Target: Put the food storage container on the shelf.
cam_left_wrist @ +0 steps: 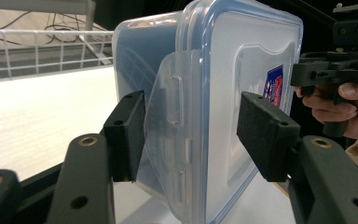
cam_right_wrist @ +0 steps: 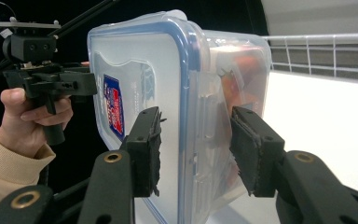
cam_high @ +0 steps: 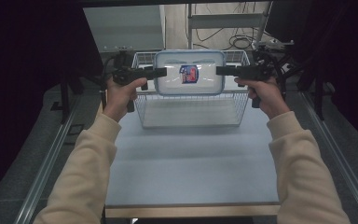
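Overhead, in the high view, the lidded plastic container (cam_high: pixel 189 73) hung in the air above the white wire basket (cam_high: pixel 191 112), at about twelve o'clock from the person's seat. The left tool (cam_high: pixel 161 72) gripped its nine o'clock end and the right tool (cam_high: pixel 222 70) its three o'clock end, both held level by hands in cream sleeves. The step in hand looked like a two-handed carry of the box over the basket; whether it was going in or coming out could not be told. The next move would call for keeping both ends level and both grips firm.

In the left gripper view, the left tool (cam_left_wrist: pixel 191 135) stood clamped across the container's (cam_left_wrist: pixel 242 93) short end at its latch, one pad against the lid face, the other against the clear tub side.

In the right gripper view, the right tool (cam_right_wrist: pixel 196 149) was clenched on the opposite end of the container (cam_right_wrist: pixel 140 84), something orange showing faintly inside.

The table (cam_high: pixel 191 163) was pale grey-blue and bare in front of the basket. Dark curtains flanked it, with cables on the floor beyond at twelve o'clock.
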### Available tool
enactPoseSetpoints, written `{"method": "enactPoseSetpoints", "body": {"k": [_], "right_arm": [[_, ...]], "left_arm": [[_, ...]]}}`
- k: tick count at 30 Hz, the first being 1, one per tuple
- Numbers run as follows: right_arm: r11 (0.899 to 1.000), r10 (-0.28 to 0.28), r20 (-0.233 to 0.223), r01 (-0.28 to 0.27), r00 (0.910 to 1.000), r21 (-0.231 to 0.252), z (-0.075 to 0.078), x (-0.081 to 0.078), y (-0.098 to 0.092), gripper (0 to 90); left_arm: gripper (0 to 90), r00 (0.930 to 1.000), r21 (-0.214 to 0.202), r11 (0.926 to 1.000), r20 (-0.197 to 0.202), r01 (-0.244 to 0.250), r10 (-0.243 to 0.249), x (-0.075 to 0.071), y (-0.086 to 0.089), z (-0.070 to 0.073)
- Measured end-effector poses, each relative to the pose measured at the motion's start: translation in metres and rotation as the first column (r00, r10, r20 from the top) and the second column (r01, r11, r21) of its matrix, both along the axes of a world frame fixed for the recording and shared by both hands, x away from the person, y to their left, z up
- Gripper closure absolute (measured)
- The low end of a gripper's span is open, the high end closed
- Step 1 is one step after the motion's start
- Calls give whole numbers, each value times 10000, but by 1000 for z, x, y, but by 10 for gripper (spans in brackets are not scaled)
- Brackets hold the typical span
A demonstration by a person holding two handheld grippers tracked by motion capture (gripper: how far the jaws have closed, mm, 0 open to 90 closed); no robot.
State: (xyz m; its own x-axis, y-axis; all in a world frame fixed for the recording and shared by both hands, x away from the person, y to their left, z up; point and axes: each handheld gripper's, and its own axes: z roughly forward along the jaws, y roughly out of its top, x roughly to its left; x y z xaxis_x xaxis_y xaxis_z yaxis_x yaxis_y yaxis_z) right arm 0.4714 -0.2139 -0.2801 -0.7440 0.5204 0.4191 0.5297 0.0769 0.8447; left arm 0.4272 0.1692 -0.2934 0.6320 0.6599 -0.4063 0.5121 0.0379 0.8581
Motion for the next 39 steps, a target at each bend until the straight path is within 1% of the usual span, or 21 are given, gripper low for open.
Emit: {"method": "enactPoseSetpoints", "body": {"k": [1,2,4,6,7,8,10,12,14,16,18,23,25,27,29,30,32,33,34,38,39], "right_arm": [[10000,0,0,0,10000,0,0,0,0,534],[10000,35,-134,-35,9999,-33,-2,8,1,534],[10000,57,-232,-58,9997,-56,-2,12,1,534],[9999,33,-406,-37,9992,-94,-3,22,2,533],[9999,33,-406,-37,9992,-94,-3,22,2,533],[9998,-6,-524,-3,9986,-186,-4,27,1,531],[9997,-29,-562,16,9984,-242,-5,30,0,531],[9994,-88,-757,62,9971,-345,-6,35,0,528],[9990,-166,-1113,117,9937,-440,-10,42,0,520],[9988,-190,-1184,135,9928,-475,-11,44,0,518],[9989,-298,-1265,250,9915,-389,-12,48,-2,515],[9984,-425,-1422,366,9889,-437,-11,53,-3,507],[9976,-532,-1717,448,9837,-523,-9,58,-3,503],[9974,-564,-1828,473,9815,-537,-9,60,-2,502],[9968,-649,-1909,548,9795,-576,-9,63,-1,498],[9967,-730,-2072,638,9756,-506,-10,66,-1,495],[9965,-786,-2160,703,9732,-463,-10,67,-1,494],[9959,-889,-2312,824,9688,-374,-12,69,-1,492],[9959,-889,-2312,824,9688,-374,-12,69,-1,492],[9938,-1103,-2782,1093,9542,-192,-14,74,-1,489],[9917,-1275,-2927,1262,9477,-235,-14,75,0,486]], "left_arm": [[436,10000,0,10000,-52,-25,25,3,0,-1],[436,9999,-8,10000,-147,-64,64,9,1,-3],[436,9997,-39,9999,-215,-105,104,12,1,-4],[435,9994,-72,9999,-315,-127,124,18,0,-6],[435,9993,-91,9999,-357,-126,123,20,0,-7],[435,9987,-118,9999,-501,-97,91,26,-1,-11],[434,9987,-119,9999,-516,-42,36,29,-1,-13],[434,9976,-194,9998,-691,-80,66,34,-3,-17],[432,9973,-90,9998,-710,-176,169,37,-6,-19],[432,9974,11,9999,-705,-112,112,38,-6,-20],[432,9968,-76,9998,-783,-175,168,42,-8,-19],[431,9948,-126,9998,-1007,-179,166,50,-9,-18],[419,9932,-184,9993,-1122,-326,303,53,-10,-18],[412,9920,-123,9992,-1211,-386,368,57,-11,-18],[407,9903,-245,9988,-1335,-431,395,60,-10,-19],[405,9883,-377,9980,-1459,-504,444,63,-11,-20],[403,9873,-421,9976,-1511,-558,488,65,-11,-20],[389,9863,-310,9981,-1579,-532,477,68,-11,-20],[383,9863,-310,9981,-1579,-532,477,68,-11,-20],[370,9810,-507,9964,-1853,-675,571,74,-13,-22],[369,9805,-560,9962,-1886,-672,556,76,-12,-23]]}}
